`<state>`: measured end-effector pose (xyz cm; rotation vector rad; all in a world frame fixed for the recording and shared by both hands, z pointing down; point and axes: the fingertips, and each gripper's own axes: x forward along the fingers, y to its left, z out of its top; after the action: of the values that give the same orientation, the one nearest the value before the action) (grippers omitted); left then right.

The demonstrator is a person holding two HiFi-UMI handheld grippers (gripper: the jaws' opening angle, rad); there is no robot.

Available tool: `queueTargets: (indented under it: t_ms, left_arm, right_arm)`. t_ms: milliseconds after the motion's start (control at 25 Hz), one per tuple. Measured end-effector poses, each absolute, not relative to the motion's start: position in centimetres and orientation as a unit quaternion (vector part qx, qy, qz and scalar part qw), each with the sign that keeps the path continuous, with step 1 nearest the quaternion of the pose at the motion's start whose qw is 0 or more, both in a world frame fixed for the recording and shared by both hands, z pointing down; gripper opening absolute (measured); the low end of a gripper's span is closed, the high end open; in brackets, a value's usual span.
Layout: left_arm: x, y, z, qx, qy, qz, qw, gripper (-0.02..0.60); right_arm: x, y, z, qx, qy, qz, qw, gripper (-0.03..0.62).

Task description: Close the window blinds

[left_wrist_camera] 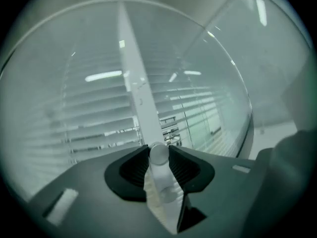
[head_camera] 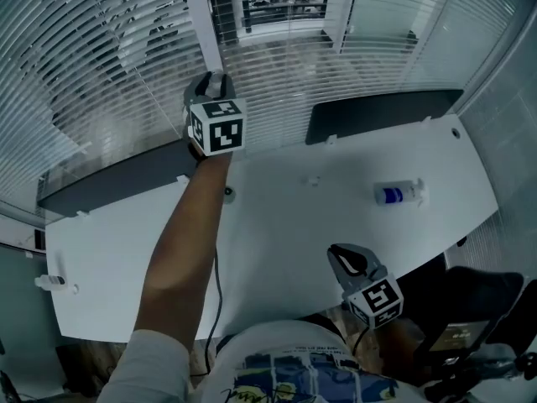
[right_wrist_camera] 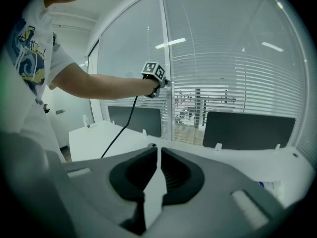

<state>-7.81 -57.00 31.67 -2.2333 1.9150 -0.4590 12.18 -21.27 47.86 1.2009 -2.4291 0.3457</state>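
Clear plastic wand (left_wrist_camera: 163, 182) is clamped between your left gripper's (left_wrist_camera: 159, 151) jaws, the blinds (left_wrist_camera: 99, 113) just beyond its tips, while your right gripper (right_wrist_camera: 158, 152) hangs behind, jaws together on nothing.

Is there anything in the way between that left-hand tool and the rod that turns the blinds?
Nothing visible stands between them. The left gripper is up at the blinds, and its jaws are closed on the clear wand. The desk lies below, out of the way.
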Motion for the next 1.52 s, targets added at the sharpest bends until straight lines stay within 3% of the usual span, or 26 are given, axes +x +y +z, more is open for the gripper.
queueTargets:
  t_ms: [200,320,400,640,880,960,1160,1400,1520]
  left_arm:
    - [-8.7,-57.2,32.0,-0.757,0.621,0.102,-0.177,0.132]
    - [-9.0,-57.3,32.3,-0.745,0.598,0.165,-0.245,0.133]
    - [-8.9,-57.2,32.1,-0.756,0.619,0.096,-0.190,0.140]
    - [-6.5,-56.2,31.1,-0.720,0.619,-0.244,0.195,0.175]
    - [-6.5,-57.0,32.1,-0.641,0.580,-0.376,0.333,0.168]
    - [-6.3,-57.2,32.1,-0.634,0.573,-0.386,0.348,0.133]
    - [-6.9,-57.1,31.8,-0.685,0.604,-0.318,0.255,0.132]
    - [-8.5,-57.0,31.3,-0.752,0.653,-0.088,-0.012,0.133]
    - [-9.0,-56.9,31.3,-0.753,0.648,0.023,-0.111,0.133]
  right_arm:
    - [12.7,-21.5,47.8,0.433,-0.869,0.125,0.204,0.017]
    - [12.8,-21.5,47.9,0.433,-0.868,0.127,0.206,0.017]
    - [12.9,-21.6,47.9,0.432,-0.869,0.127,0.203,0.017]
    - [12.7,-22.0,47.9,0.427,-0.873,0.126,0.202,0.017]
    - [12.2,-22.1,47.9,0.419,-0.876,0.128,0.203,0.017]
    - [12.3,-22.2,47.9,0.418,-0.875,0.129,0.205,0.017]
    - [11.9,-22.4,47.9,0.415,-0.877,0.130,0.206,0.017]
    - [11.4,-22.6,47.9,0.411,-0.879,0.126,0.206,0.017]
    - [11.5,-22.7,47.9,0.412,-0.878,0.128,0.207,0.017]
